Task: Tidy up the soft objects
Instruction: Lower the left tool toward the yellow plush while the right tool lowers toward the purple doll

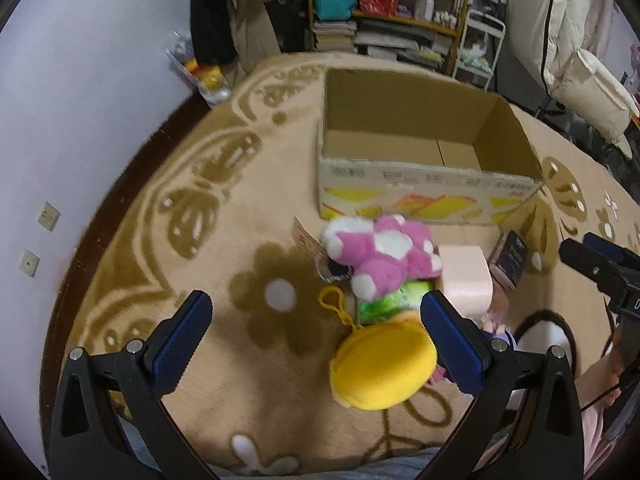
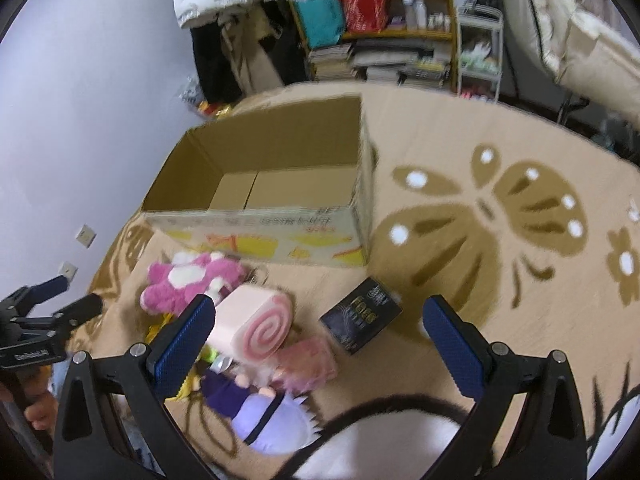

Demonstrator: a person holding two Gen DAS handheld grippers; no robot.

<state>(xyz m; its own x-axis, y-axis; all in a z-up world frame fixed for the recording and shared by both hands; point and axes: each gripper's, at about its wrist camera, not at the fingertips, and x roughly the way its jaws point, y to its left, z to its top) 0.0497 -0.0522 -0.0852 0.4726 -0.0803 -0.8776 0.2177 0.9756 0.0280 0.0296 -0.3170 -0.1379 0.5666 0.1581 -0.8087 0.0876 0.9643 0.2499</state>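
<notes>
Both fingers of the left gripper (image 1: 316, 340) stand wide apart and hold nothing; in the left wrist view the yellow plush (image 1: 382, 364) lies on the blanket (image 1: 224, 216) just inside the right-hand finger, its clip loop pointing toward the pink-and-white stuffed toy (image 1: 384, 256). Behind that toy the cardboard box (image 1: 424, 196) sits open and bare inside, near the blanket's far edge. To take the yellow plush cleanly, I would shift the gripper rightward until the plush sits midway between the fingers, come down low, and close on its body, not the loop. From the right wrist view, the right gripper (image 2: 318, 342) is likewise spread open and empty. Its left-hand finger overlaps the pink swirl roll (image 2: 256, 328); a purple-haired doll (image 2: 260, 412) lies nearest the camera, and a dark carton (image 2: 362, 320) rests apart between the fingers. That carton looks rigid, so I judge it should stay out. Keeping the two grippers on separate toys should avoid a clash over the crowded pile.
</notes>
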